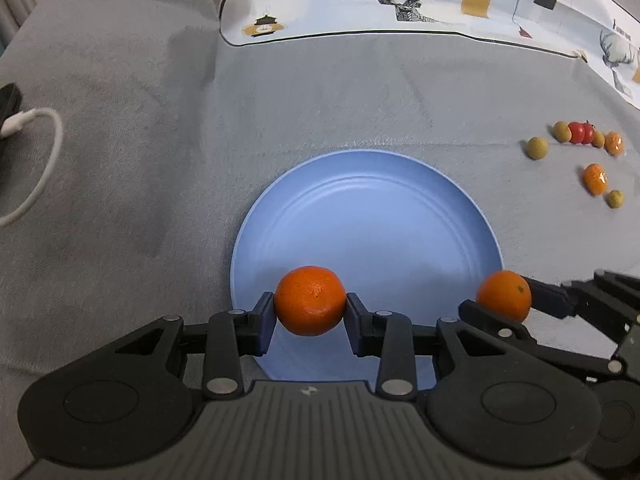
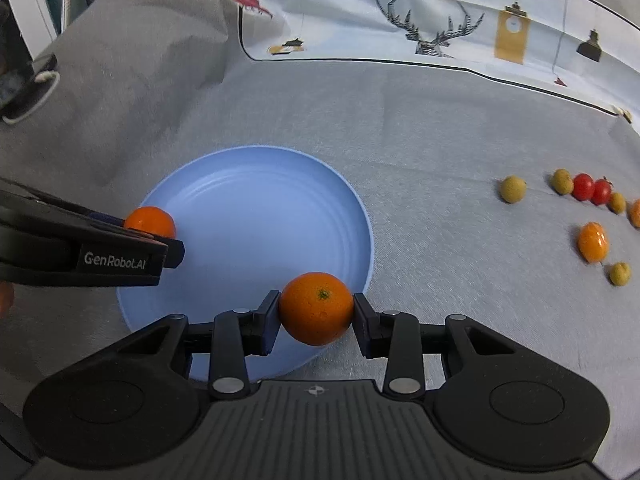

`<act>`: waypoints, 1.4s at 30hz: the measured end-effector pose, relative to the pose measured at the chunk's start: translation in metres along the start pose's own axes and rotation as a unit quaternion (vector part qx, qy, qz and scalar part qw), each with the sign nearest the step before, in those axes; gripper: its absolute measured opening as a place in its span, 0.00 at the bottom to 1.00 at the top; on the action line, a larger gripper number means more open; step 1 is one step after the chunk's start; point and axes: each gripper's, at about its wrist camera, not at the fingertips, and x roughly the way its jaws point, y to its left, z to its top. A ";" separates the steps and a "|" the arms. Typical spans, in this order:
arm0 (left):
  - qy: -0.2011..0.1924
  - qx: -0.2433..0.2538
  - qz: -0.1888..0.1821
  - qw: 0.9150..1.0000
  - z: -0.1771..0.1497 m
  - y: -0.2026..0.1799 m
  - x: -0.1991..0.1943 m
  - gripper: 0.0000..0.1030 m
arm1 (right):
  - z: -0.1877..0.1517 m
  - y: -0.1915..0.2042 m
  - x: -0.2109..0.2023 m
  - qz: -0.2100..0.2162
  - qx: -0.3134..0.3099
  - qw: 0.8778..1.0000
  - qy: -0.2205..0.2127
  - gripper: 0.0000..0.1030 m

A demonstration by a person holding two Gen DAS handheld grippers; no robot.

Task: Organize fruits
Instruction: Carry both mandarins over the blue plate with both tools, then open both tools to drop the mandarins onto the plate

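Left gripper (image 1: 310,312): clamped on a round orange mandarin (image 1: 310,301), over the near rim of the round pale-blue plate (image 1: 360,208).
Right gripper (image 2: 316,314): clamped on a second orange mandarin (image 2: 316,308), at the plate's near-right rim.
Loose small fruits (image 2: 576,216): well right of the plate, on the grey cloth surface (image 2: 440,128).
Advice: bring each mandarin low inside the rim and clear of the other before unclamping, or it may roll.

One blue plate (image 2: 256,184) sits on the grey cloth. Two grippers each carry one mandarin: one (image 1: 310,301) in the left gripper, one (image 2: 316,308) in the right. Loose on the cloth to the right lie two red cherry tomatoes (image 2: 592,189), four yellow-green round fruits (image 2: 513,189) and two small orange fruits (image 2: 593,241).
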 end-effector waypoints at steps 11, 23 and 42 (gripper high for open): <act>-0.067 0.017 0.007 0.998 -0.032 -0.004 -0.068 1.00 | -0.019 -0.005 -0.060 -0.015 -0.002 1.000 -0.014 0.86; -0.070 -0.050 0.040 0.996 -0.116 0.006 -0.151 1.00 | -0.067 0.009 -0.169 -0.018 0.023 0.994 -0.101 0.97; -0.152 -0.048 0.038 0.986 -0.175 -0.016 -0.230 1.00 | -0.115 0.026 -0.259 -0.027 0.006 0.979 -0.201 0.99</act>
